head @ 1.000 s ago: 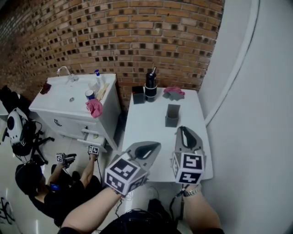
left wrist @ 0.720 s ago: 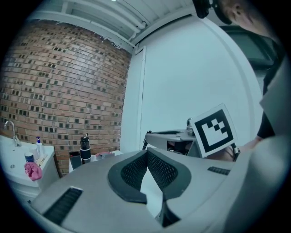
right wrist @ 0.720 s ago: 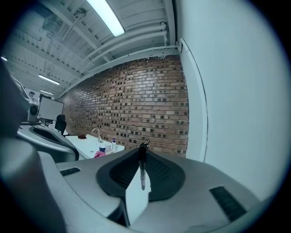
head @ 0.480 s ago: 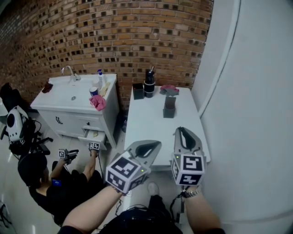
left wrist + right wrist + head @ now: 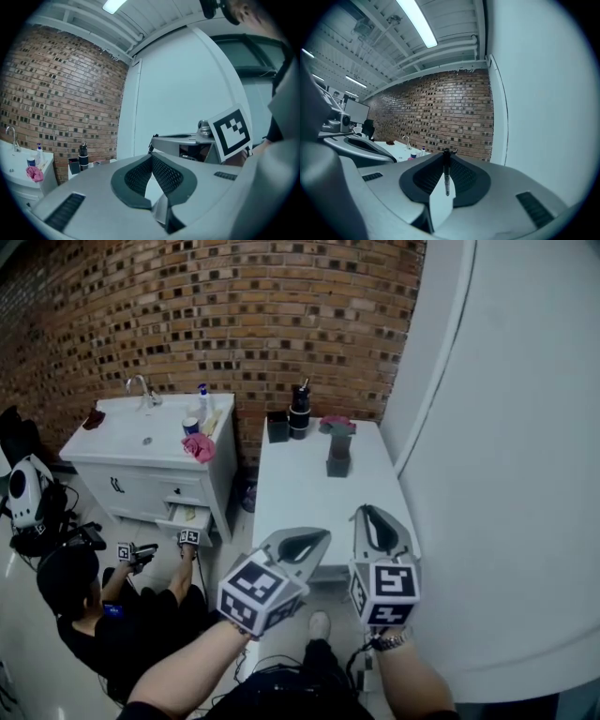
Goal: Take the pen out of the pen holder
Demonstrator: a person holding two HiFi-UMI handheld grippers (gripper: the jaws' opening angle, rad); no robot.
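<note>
A slim black and white pen (image 5: 446, 174) stands upright between the pads of my right gripper (image 5: 446, 155), which is shut on it. In the head view that right gripper (image 5: 367, 513) hovers level off the near edge of the white table (image 5: 305, 498). The grey pen holder (image 5: 338, 458) stands far off on the table's back half. My left gripper (image 5: 315, 538) is held beside the right one, also short of the table. Its jaws (image 5: 151, 157) meet at the tips with nothing between them.
At the table's back stand a black bottle (image 5: 299, 412), a small black box (image 5: 277, 427) and a pink cloth (image 5: 336, 424). A white sink cabinet (image 5: 141, 442) is to the left, a white wall to the right. A person (image 5: 84, 606) crouches on the floor at left.
Both grippers have drawn back from the table, which now lies farther away in the head view. The pen stays gripped in the right gripper.
</note>
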